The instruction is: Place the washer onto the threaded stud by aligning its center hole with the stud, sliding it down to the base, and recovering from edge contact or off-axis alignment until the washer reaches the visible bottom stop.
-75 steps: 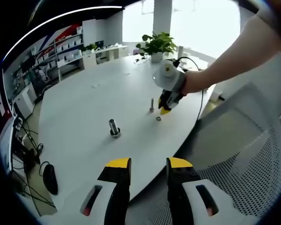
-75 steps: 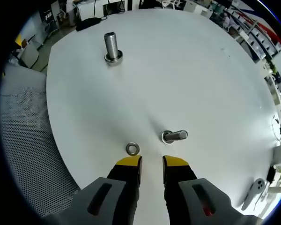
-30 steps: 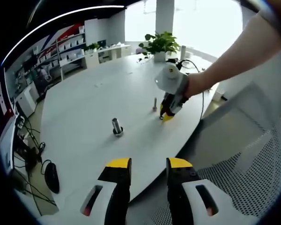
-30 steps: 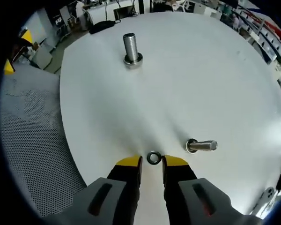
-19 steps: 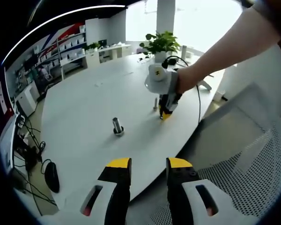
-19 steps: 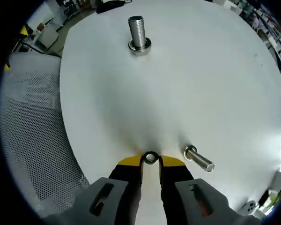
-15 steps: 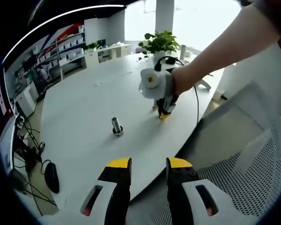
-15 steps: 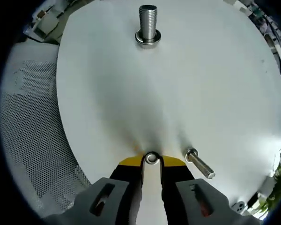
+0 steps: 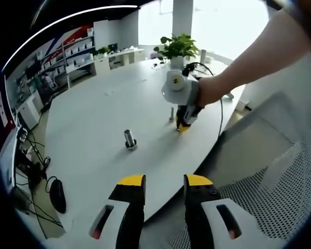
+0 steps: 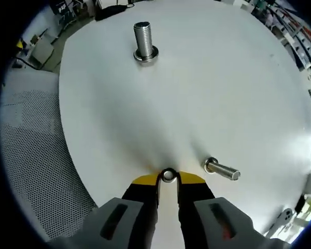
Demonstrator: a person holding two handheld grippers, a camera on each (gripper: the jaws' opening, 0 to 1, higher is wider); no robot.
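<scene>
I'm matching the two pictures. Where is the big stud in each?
Left gripper view: big stud stands left of centre on the table.
Right gripper view: it stands near the top, far beyond the right claw.
Shared landmark: the thin stud.

Left gripper view: set back off the table [image 9: 93, 135] edge, facing across it. Right gripper view: close above the table's near edge, facing down. Shared: large stud [image 9: 128, 140] [image 10: 144, 40].

Right hand-held gripper [image 10: 168, 179] tips down, nearly closed; left hand-held gripper [image 9: 165, 181] parted.
</scene>
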